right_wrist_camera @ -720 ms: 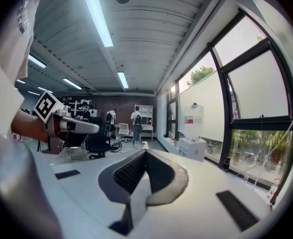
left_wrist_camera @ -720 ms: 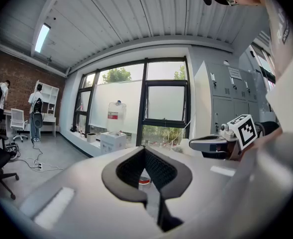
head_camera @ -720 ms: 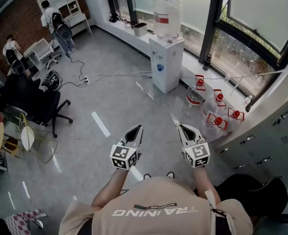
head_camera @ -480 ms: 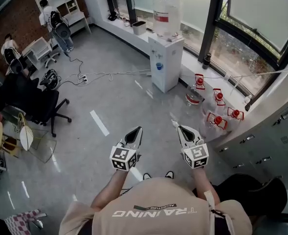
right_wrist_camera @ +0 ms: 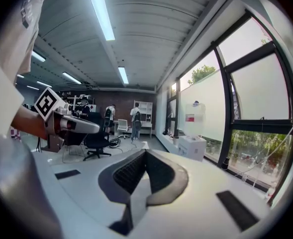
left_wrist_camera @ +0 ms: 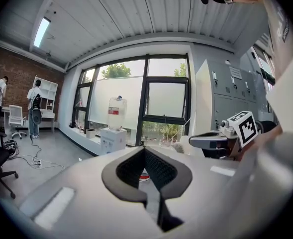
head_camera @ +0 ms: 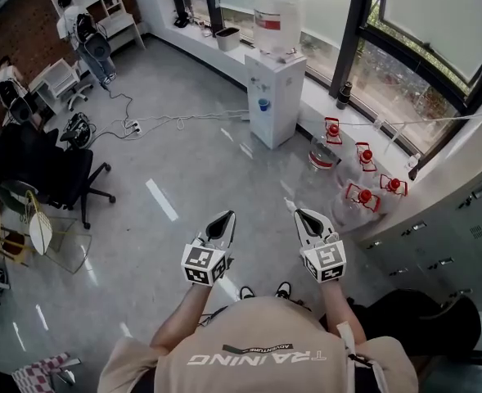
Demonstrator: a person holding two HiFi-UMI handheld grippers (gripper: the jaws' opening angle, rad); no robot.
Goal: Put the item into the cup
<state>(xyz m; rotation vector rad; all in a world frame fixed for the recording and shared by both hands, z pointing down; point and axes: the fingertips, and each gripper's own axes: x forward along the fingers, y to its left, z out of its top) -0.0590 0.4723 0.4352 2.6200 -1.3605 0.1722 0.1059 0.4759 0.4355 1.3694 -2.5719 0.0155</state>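
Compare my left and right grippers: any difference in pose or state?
Pose: the left gripper tilts inward to the right, the right gripper inward to the left. Sight: the left gripper looks at the water dispenser nearly head-on; the right gripper has it off to its right. Shared: both shut, empty.

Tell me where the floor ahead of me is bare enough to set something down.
The widest bare patch is the grey floor between the black office chair and the water dispenser, around the white stripe. It is crowded at the right under the window, where red-capped water jugs stand, and further back where cables trail.
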